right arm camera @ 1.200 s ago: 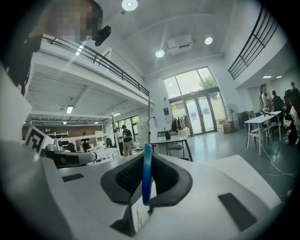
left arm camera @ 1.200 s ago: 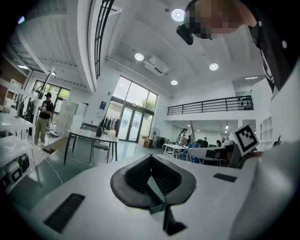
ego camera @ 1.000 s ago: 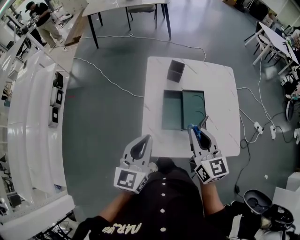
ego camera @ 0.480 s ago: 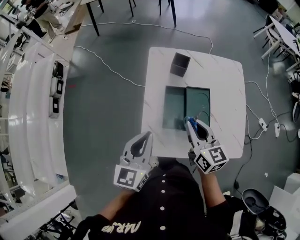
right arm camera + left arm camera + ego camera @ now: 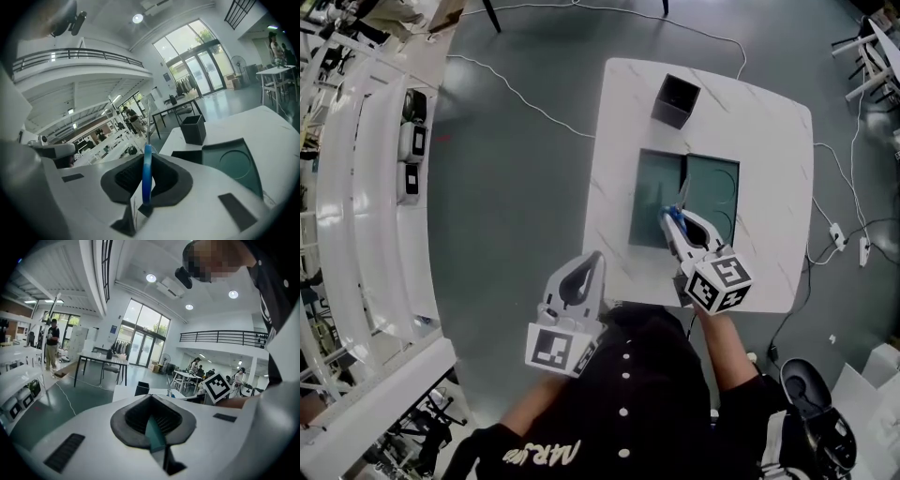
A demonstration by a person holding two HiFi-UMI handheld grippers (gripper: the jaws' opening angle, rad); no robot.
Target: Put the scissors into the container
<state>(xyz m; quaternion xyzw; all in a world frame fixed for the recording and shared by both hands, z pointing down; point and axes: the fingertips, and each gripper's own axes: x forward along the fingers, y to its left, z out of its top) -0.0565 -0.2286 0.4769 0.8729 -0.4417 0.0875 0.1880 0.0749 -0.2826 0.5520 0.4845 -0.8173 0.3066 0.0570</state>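
My right gripper [image 5: 669, 218] is shut on the scissors [image 5: 678, 208] by their blue handle [image 5: 147, 174]; the thin blades stick up and forward past the jaws. It hovers over the near part of the green mat [image 5: 707, 187] on the white table [image 5: 773, 159]. The container [image 5: 675, 100], a dark open square box, stands at the table's far side, beyond the mat; it also shows ahead of the jaws in the right gripper view [image 5: 193, 129]. My left gripper [image 5: 596, 259] is held near my body, off the table's near left corner, jaws shut with nothing in them.
White cables [image 5: 516, 89] trail over the grey floor left of and behind the table. A long white counter [image 5: 370, 216] runs along the left. More cables and a power strip [image 5: 836, 234] lie to the right of the table.
My right gripper has carried the scissors forward from the table's near edge to over the green mat, closer to the container. The left gripper has stayed by my body.
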